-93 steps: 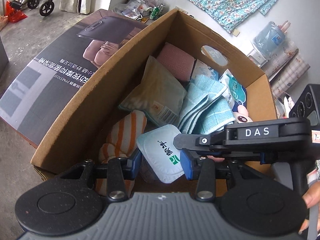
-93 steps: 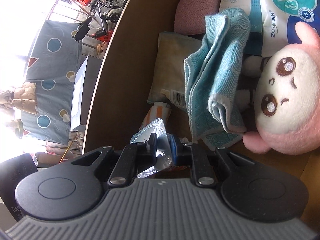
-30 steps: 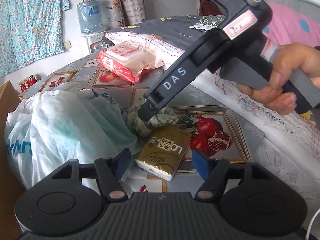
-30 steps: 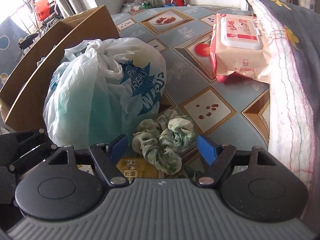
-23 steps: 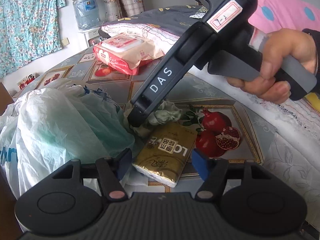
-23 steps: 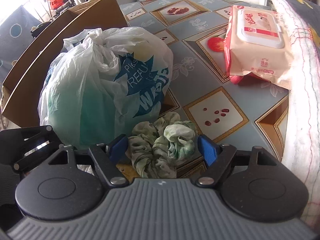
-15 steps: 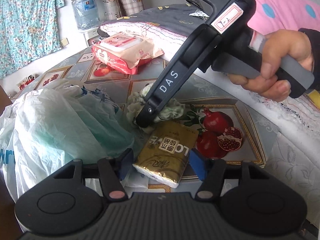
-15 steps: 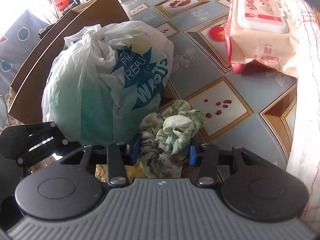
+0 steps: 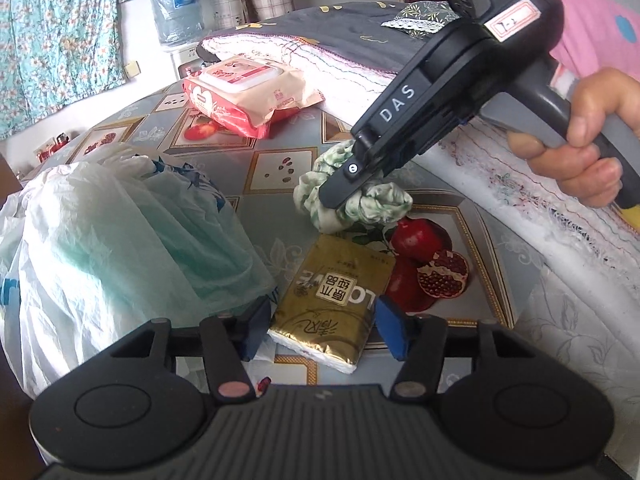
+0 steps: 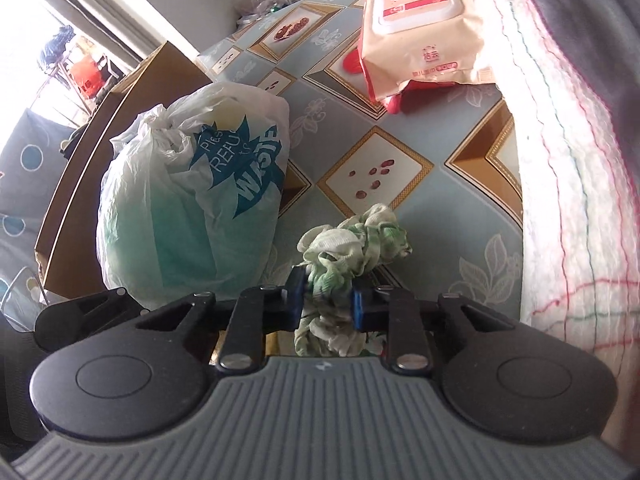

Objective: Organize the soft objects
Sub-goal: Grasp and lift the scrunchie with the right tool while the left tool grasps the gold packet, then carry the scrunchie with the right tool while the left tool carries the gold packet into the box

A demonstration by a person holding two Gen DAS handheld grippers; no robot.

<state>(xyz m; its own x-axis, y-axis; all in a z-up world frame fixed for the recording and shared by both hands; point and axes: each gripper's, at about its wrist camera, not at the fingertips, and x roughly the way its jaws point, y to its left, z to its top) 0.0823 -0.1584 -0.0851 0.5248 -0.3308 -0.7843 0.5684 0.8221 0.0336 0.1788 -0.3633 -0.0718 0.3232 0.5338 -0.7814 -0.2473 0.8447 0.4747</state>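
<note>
My right gripper has just been closing, and its blue pads now pinch a crumpled green-and-white cloth over the patterned tablecloth. A knotted white plastic bag stands just left of it, a cardboard box behind. A wet-wipes pack lies farther off.

Three seconds back both claws worked over the open cardboard box; both now stand over the patterned tabletop. Within the last second the right claw has been closing: its blue pads, then wide apart on either side of the green-and-white crumpled cloth, now pinch that cloth between them. The left claw has likewise been closing, its pads narrowed toward the gold tissue pack, which sits between them; contact on either side cannot be confirmed.
</note>
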